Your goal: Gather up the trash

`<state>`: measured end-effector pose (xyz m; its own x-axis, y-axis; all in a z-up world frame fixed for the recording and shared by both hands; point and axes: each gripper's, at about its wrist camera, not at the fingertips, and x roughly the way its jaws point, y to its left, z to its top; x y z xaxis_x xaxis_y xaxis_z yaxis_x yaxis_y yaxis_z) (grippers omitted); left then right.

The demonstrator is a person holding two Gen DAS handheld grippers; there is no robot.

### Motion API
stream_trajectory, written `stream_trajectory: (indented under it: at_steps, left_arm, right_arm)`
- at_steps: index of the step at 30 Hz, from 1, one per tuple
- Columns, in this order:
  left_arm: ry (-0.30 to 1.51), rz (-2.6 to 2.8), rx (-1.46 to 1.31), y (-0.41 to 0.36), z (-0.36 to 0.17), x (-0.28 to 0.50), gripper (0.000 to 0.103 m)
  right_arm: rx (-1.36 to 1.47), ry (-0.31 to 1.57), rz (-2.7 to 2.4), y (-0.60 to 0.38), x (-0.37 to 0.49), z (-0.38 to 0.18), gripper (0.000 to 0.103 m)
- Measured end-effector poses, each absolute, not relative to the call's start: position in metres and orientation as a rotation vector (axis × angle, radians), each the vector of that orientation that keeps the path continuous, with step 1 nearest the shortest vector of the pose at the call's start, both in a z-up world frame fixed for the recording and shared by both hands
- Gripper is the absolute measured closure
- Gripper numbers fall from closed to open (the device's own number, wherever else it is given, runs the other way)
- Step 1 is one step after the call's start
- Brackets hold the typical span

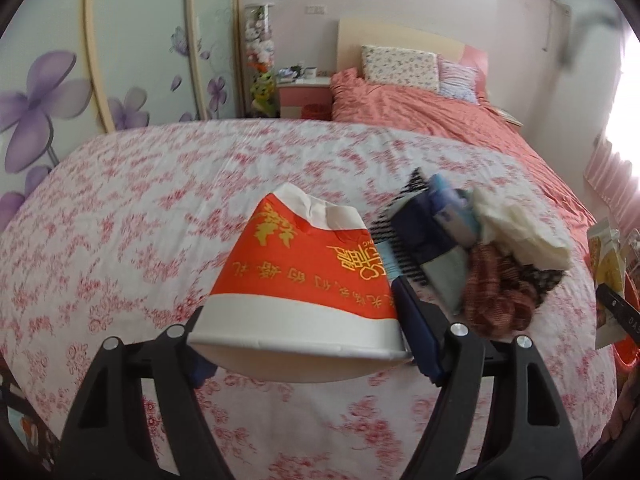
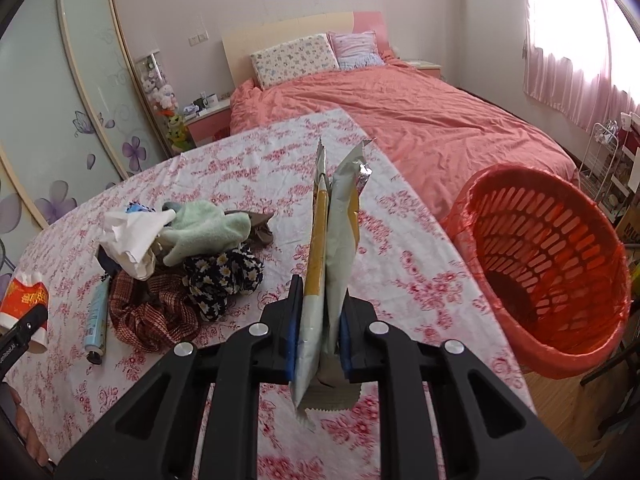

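Right gripper (image 2: 318, 344) pinches upright snack wrapper (image 2: 334, 240) over tabletop (image 2: 400, 264) | red basket (image 2: 552, 264) at 2 o'clock, nearer this hand | left gripper (image 1: 300, 356) clamps paper cup (image 1: 304, 276)

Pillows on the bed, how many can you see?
2. A floral pillow leans against the headboard; a striped pink pillow sits right of it. More may be hidden under the bedspread.

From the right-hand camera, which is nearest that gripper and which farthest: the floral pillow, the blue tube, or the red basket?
Measured from the right gripper, which holds a snack wrapper:
1. Red basket, just to the right, beside the table.
2. Blue tube, lying to the left on the tablecloth; close to the basket's distance, so this order is uncertain.
3. Floral pillow, far ahead at the bed's headboard.
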<state>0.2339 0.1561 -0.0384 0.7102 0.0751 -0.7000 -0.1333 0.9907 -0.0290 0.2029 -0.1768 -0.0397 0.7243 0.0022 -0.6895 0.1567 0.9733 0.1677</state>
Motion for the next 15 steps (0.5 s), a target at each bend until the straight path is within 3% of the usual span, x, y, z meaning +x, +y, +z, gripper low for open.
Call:
stream_trajectory:
  at_steps: [9,13,15]
  left_arm:
    - [0.735,-0.015,-0.027,0.094,-0.011,0.230,0.030]
    - [0.732,-0.095,-0.001,0.057,-0.003,0.231,0.043]
    - [0.729,-0.130,0.011,0.035,-0.001,0.233,0.043]
  right_arm:
    - [0.246,0.734,-0.100,-0.209,0.188,-0.030,0.090]
    - [0.260,0.719,-0.122,-0.227,0.182,-0.026,0.090]
    - [0.271,0.711,-0.144,-0.238,0.180,-0.026,0.090]
